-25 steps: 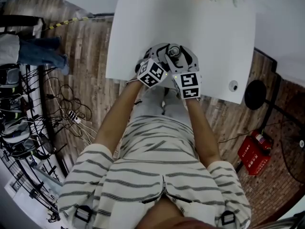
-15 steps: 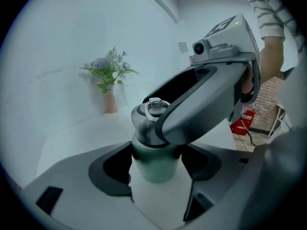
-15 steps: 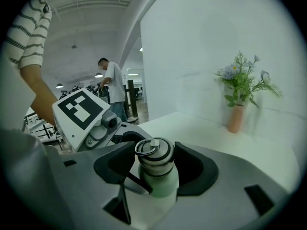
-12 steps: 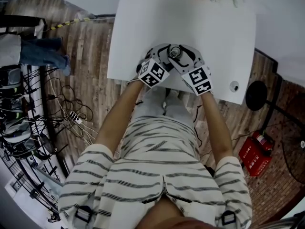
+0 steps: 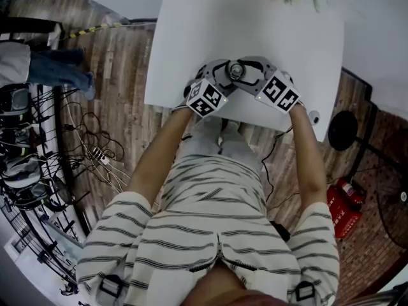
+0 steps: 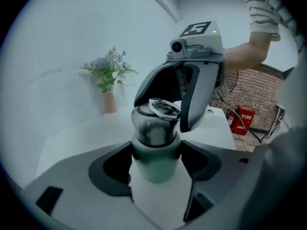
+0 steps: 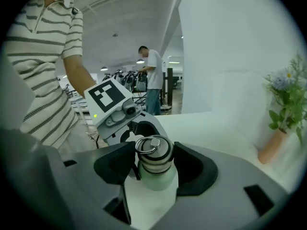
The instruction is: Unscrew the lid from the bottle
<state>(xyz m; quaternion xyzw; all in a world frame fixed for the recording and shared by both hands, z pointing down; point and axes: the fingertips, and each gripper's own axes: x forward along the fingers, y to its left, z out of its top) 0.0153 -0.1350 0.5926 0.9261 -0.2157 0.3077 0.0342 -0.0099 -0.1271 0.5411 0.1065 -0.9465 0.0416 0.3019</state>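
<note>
the right gripper (image 7: 154, 163), clamped on the lid (image 7: 156, 155), sits rolled further right than a second ago while the left gripper (image 6: 157, 159) pins the bottle (image 6: 156, 170) upright on the table (image 5: 210, 30), so the lid is probably loosening.

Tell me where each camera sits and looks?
Head view: on the person's head, looking steeply down at the white table; striped shirt, arms show.
Left gripper view: on the left gripper, facing its jaws clamping the pale green metal bottle; a forearm shows.
Right gripper view: on the right gripper, facing its jaws gripping the silver lid; the torso shows.
Shared: both gripper views show the pink vase.
</note>
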